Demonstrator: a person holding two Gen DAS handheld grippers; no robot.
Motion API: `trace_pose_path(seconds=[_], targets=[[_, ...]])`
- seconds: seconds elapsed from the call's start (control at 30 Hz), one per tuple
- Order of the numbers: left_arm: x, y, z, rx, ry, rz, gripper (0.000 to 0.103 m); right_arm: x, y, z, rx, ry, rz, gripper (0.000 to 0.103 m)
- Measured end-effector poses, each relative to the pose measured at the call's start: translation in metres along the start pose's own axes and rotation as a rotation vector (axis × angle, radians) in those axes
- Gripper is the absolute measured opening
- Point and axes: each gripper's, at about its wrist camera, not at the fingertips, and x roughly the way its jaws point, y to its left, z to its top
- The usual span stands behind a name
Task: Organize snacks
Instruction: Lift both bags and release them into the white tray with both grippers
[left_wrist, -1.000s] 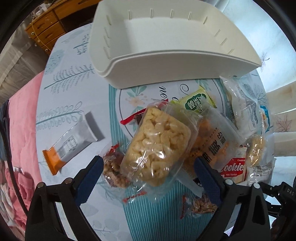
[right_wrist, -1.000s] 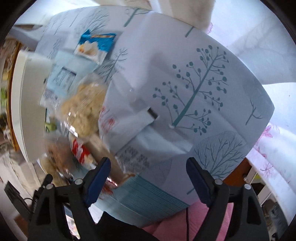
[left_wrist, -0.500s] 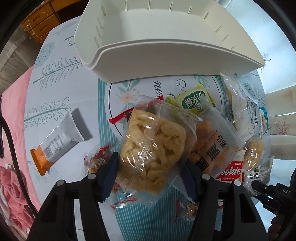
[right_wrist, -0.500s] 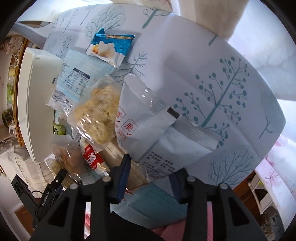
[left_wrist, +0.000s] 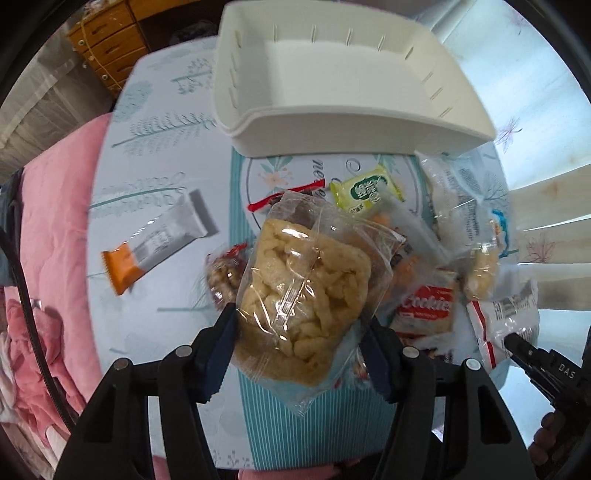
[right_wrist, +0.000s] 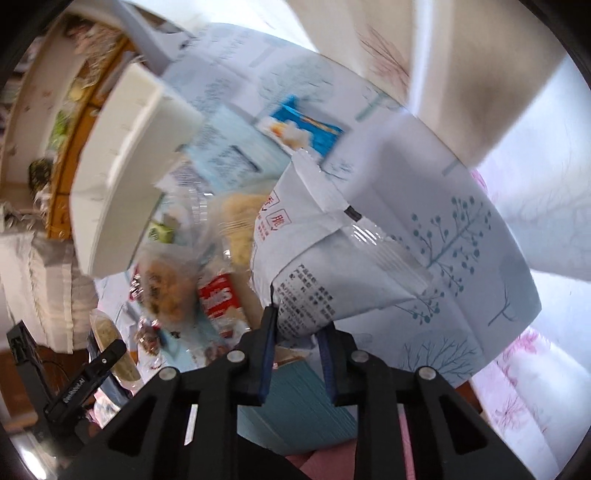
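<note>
My left gripper (left_wrist: 301, 336) is shut on a clear bag of yellow puffed snacks (left_wrist: 306, 280) and holds it above the snack pile. The empty white bin (left_wrist: 343, 88) stands beyond the pile, open side toward me. My right gripper (right_wrist: 297, 332) is shut on a white snack bag with red and black print (right_wrist: 325, 258), lifted off the tablecloth. That bag also shows at the right edge of the left wrist view (left_wrist: 506, 325). The bin shows blurred at the left of the right wrist view (right_wrist: 122, 162).
On the tree-print cloth lie a silver and orange bar (left_wrist: 155, 243), a green packet (left_wrist: 364, 190), a red Cookies pack (left_wrist: 424, 306), a nut packet (left_wrist: 225, 273) and a blue packet (right_wrist: 306, 129). A pink blanket (left_wrist: 51, 236) lies left, a wooden dresser (left_wrist: 107, 37) behind.
Both grippers closed from wide open. The left one took the puffed-snack bag and lifted it. The right one took the white bag and raised it while swinging toward the bin.
</note>
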Motion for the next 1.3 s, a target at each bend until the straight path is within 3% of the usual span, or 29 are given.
trace_pose_path(seconds=[0.3,0.6,0.87,1.07,1.3], targets=[[-0.08,0.002,-0.008,-0.009,-0.091,0.01,0.061,-0.046,0.05,-0.003,-0.298,-0.178,0.074,0.021],[-0.134,-0.001,0.019,0.011,-0.21,0.004,0.061,-0.072,0.123,0.003,-0.549,-0.335,0.118,0.021],[-0.138,-0.003,0.068,0.004,-0.261,-0.015,0.061,-0.07,0.175,0.024,-0.642,-0.425,0.125,0.022],[-0.123,0.003,0.107,-0.021,-0.284,-0.074,0.061,-0.053,0.207,0.042,-0.692,-0.479,0.109,0.022],[-0.102,0.013,0.137,-0.043,-0.31,-0.116,0.062,-0.029,0.224,0.058,-0.715,-0.468,0.074,0.022]])
